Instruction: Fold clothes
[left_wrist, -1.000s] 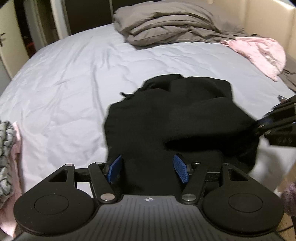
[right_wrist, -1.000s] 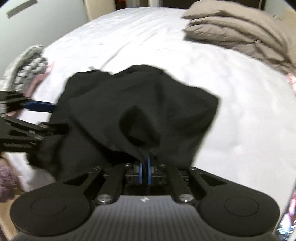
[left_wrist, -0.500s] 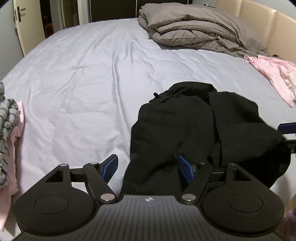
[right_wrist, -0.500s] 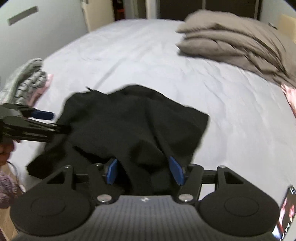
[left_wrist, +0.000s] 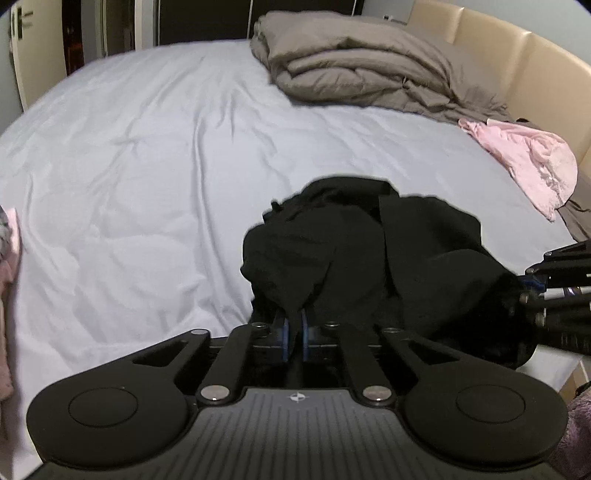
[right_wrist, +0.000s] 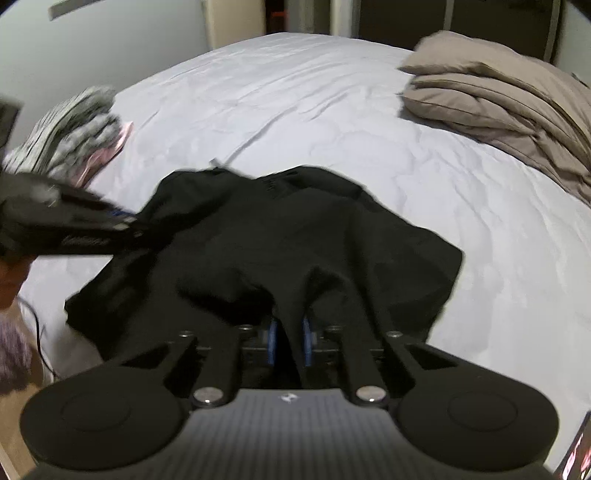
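A crumpled black garment (left_wrist: 369, 251) lies bunched near the front edge of the bed (left_wrist: 147, 155). My left gripper (left_wrist: 293, 332) is shut on a pinch of its near-left cloth, blue pads pressed against the fabric. The other gripper shows at the right edge as a dark frame (left_wrist: 561, 295) against the garment's right side. In the right wrist view the same black garment (right_wrist: 280, 236) spreads wider, and my right gripper (right_wrist: 289, 341) is shut on a ridge of its cloth. The left gripper appears there blurred at the garment's left corner (right_wrist: 74, 229).
A folded taupe duvet (left_wrist: 362, 70) sits at the far side of the bed, and a pink garment (left_wrist: 524, 158) lies by the beige headboard. A grey checked garment on pink cloth (right_wrist: 70, 133) rests at the bed's left edge. White sheet stretches between them.
Both grippers, open half a second ago, have shut on the black garment. The garment has bunched up more, and the left gripper has shifted right along it.
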